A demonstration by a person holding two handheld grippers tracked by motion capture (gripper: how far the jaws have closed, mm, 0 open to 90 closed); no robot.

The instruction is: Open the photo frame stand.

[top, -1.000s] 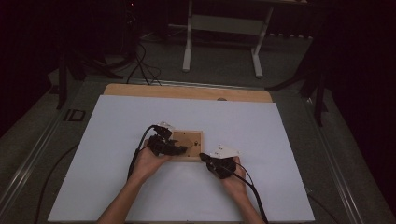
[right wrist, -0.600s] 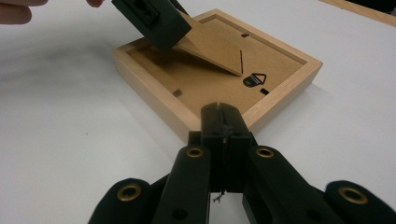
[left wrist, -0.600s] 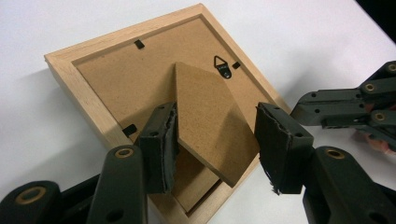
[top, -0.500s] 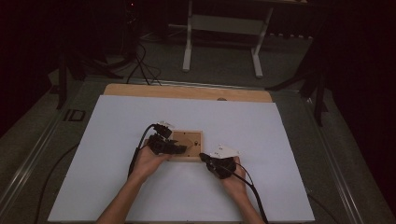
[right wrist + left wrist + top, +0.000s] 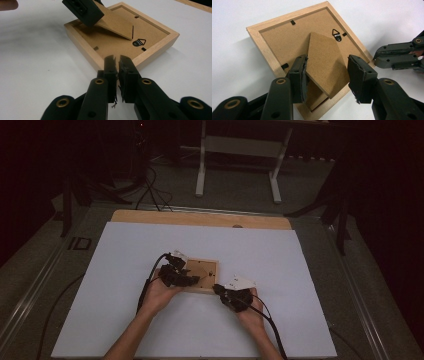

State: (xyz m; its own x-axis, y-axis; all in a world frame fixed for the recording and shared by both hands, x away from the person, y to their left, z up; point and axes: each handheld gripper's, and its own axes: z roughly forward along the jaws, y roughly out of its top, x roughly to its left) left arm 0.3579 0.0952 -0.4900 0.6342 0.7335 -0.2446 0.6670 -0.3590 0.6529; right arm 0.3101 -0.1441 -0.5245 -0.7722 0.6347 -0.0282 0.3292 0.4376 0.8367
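A dark room surrounds a table covered by a white sheet (image 5: 280, 270), with a strip of bare wood along its far edge. Just below the sheet's middle lies a wooden picture frame (image 5: 202, 272), face down with its brown backing board up. In the high view its long axis runs roughly from 9 to 3 o'clock, square to the table edges.

The left gripper (image 5: 186, 279) sits at the frame's 9 o'clock side. Its own view shows what the high view cannot: the fold-out stand (image 5: 325, 63) of the backing is lifted off the board, its pointed tip aimed toward 12 o'clock in that view, near a small metal hanging ring (image 5: 336, 33). The jaws stand apart on either side of the stand; the left jaw lies against its edge, the right jaw just beside the other edge.

The right gripper (image 5: 220, 291) is at the frame's 5 o'clock corner. In the right gripper view its jaws (image 5: 117, 65) are nearly together, a thin slit between them, tips just at the frame's near corner. That view also shows the stand sloping up from the board under the other gripper.
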